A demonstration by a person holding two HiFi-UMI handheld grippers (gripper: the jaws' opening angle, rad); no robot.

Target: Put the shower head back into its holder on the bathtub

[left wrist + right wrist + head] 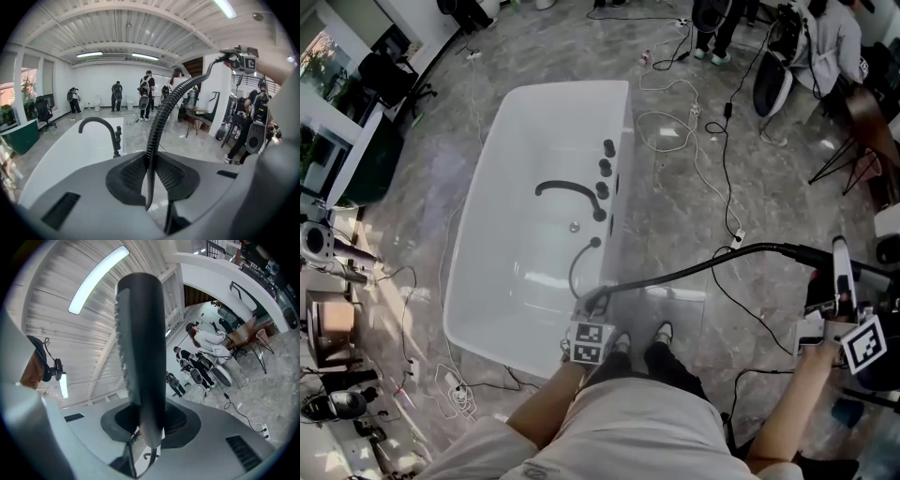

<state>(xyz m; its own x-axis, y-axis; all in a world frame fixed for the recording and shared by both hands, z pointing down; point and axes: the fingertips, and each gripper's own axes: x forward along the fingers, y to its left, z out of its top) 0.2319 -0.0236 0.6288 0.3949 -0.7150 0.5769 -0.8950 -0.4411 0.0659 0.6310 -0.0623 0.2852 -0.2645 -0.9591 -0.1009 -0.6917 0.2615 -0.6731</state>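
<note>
White and glossy, the round-cornered bathtub carries a curved black faucet and black knobs along its rim; a ribbed black hose loops inside the basin, then arcs out above the marbled floor; the left gripper pinches that hose at the tub's corner; the right gripper clamps the smooth dark shower head, well apart from the tub; its cube bears square black-and-white markers.

Can't make out the jaws of the left gripper from the head view, tucked beneath its marker cube. Too small to tell apart, those dark fittings along the bathtub rim.
</note>
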